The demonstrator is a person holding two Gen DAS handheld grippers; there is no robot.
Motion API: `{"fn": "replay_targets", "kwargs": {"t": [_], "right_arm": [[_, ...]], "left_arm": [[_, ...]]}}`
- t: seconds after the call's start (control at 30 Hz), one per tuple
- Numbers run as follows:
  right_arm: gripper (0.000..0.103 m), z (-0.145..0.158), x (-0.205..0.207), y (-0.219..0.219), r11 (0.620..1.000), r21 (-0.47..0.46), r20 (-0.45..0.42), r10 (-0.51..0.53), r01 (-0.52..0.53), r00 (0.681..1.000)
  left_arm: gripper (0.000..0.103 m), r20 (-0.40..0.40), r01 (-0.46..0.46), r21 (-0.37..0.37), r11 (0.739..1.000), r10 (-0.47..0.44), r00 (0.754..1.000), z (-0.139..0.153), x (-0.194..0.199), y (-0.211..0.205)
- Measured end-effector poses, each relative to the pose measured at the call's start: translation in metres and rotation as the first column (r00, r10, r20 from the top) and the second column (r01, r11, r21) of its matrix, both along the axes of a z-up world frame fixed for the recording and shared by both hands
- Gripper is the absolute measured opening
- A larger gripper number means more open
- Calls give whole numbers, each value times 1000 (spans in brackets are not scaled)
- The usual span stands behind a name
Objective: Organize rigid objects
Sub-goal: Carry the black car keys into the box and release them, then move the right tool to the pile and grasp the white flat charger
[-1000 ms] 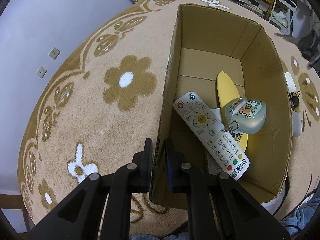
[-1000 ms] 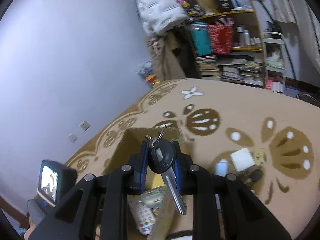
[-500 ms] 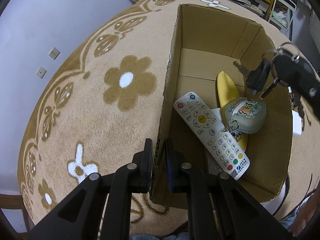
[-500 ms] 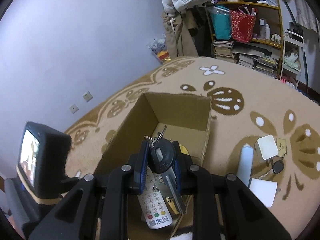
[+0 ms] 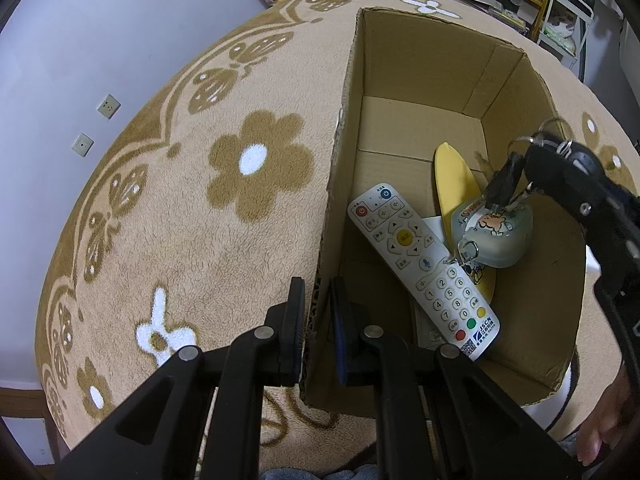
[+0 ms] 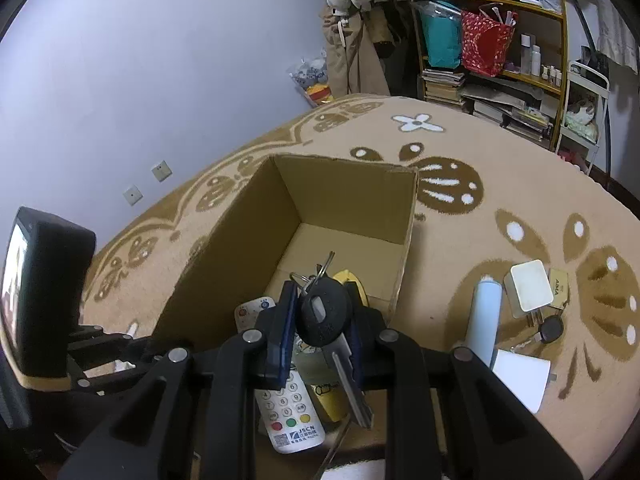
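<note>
An open cardboard box (image 5: 416, 68) (image 6: 256, 216) sits on a beige flowered rug. Inside lie a white remote (image 5: 420, 264) (image 6: 288, 420), a yellow flat piece (image 5: 452, 176) and a pale rounded case with a cartoon print (image 5: 496, 236). My left gripper (image 5: 318, 320) is shut on the box's left wall near its front corner. My right gripper (image 6: 320, 316) is shut on a bunch of keys (image 6: 324, 312) with black heads and holds it above the box's inside; the keys also show in the left wrist view (image 5: 508, 176), hanging over the rounded case.
On the rug right of the box lie a pale blue tube (image 6: 484, 320), a white square block (image 6: 528, 288), a small tan tag (image 6: 558, 284), a black round fob (image 6: 552, 328) and a white card (image 6: 520, 380). Shelves (image 6: 500, 40) stand at the back. A wall (image 6: 160, 60) lies left.
My right gripper with the keys has moved forward and down over the box, now above the rounded case. The left gripper has kept its hold on the box wall.
</note>
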State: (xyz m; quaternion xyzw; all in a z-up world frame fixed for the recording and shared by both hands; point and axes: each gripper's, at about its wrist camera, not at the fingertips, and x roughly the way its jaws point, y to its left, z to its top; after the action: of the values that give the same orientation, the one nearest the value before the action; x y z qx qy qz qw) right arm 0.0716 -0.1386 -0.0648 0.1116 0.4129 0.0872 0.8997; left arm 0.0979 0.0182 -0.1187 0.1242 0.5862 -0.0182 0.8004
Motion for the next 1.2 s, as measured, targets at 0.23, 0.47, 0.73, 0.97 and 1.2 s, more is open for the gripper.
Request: {"fn": "replay_targets", "kwargs": {"t": [0.23, 0.47, 0.73, 0.97, 1.2], "right_arm": [[25, 5, -3, -2, 1000, 6, 17, -13, 13, 1000], [81, 19, -11, -18, 992, -26, 46, -118, 120, 992], [100, 23, -15, -58, 973, -33, 53, -227, 229, 973], [101, 10, -24, -89, 942, -90, 29, -322, 323, 946], [103, -13, -24, -110, 920, -131, -44, -377, 369, 925]], "left_arm": [[12, -1, -2, -2, 1000, 2, 1000, 0, 1, 0], [13, -2, -2, -4, 1000, 2, 1000, 1, 1, 0], [13, -2, -2, -8, 1000, 2, 1000, 1, 0, 1], [13, -3, -1, -5, 1000, 1, 1000, 1, 0, 1], [14, -2, -5, -5, 1000, 5, 1000, 2, 0, 1]]}}
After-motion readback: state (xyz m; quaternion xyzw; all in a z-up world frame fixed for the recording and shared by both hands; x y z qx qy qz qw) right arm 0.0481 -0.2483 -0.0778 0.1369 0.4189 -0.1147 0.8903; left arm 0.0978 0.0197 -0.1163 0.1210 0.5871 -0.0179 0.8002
